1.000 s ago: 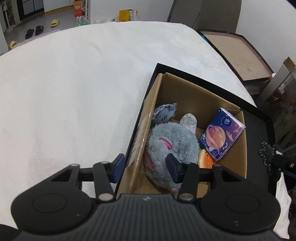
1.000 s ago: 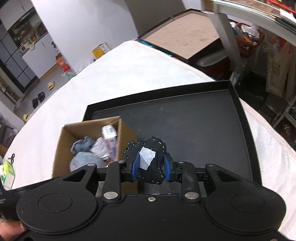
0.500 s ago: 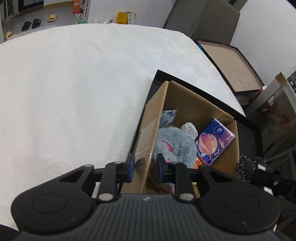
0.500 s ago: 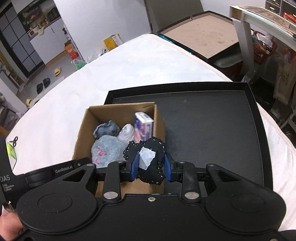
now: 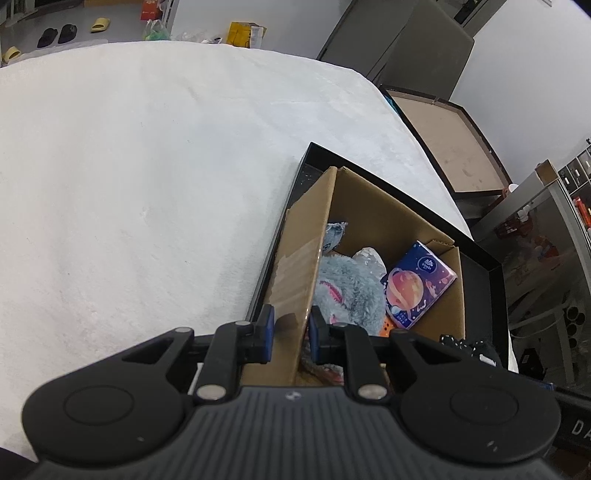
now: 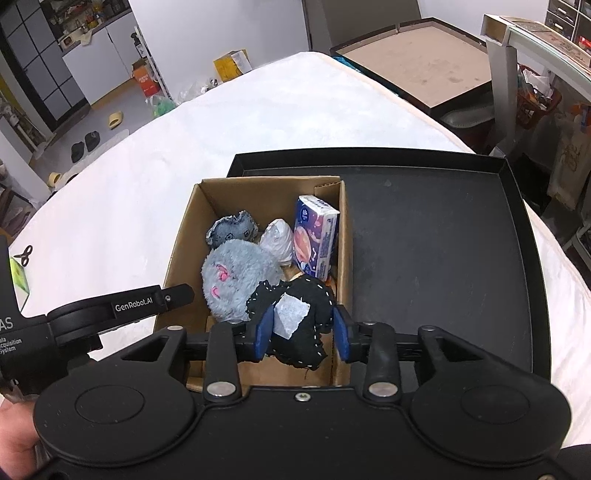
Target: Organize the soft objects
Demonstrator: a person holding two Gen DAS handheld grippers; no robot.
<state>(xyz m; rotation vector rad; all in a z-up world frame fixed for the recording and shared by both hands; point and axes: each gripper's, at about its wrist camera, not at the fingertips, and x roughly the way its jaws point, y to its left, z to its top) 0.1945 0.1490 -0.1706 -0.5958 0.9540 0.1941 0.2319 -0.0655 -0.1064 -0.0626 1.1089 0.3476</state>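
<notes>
A cardboard box (image 6: 184,236) stands in the left part of a black tray (image 6: 436,236). It holds a grey plush toy (image 6: 236,277), a denim soft piece (image 6: 231,230), a white bundle (image 6: 277,240) and a blue tissue pack (image 6: 314,236). My right gripper (image 6: 302,334) is over the box's near end, its jaws apart around a black stitched soft toy (image 6: 295,325) with a white patch. My left gripper (image 5: 290,334) is shut on the box's left wall (image 5: 295,288). The plush (image 5: 347,288) and tissue pack (image 5: 417,284) show in the left wrist view.
The tray sits on a white fluffy cover (image 5: 129,184). A green object with scissors (image 6: 18,273) lies at the left edge. A brown-topped black table (image 6: 417,70) and shelving (image 6: 535,33) stand beyond the far right.
My left gripper closed on the box's left wall. My right gripper moved over the box's near end and its jaws have widened around the black toy.
</notes>
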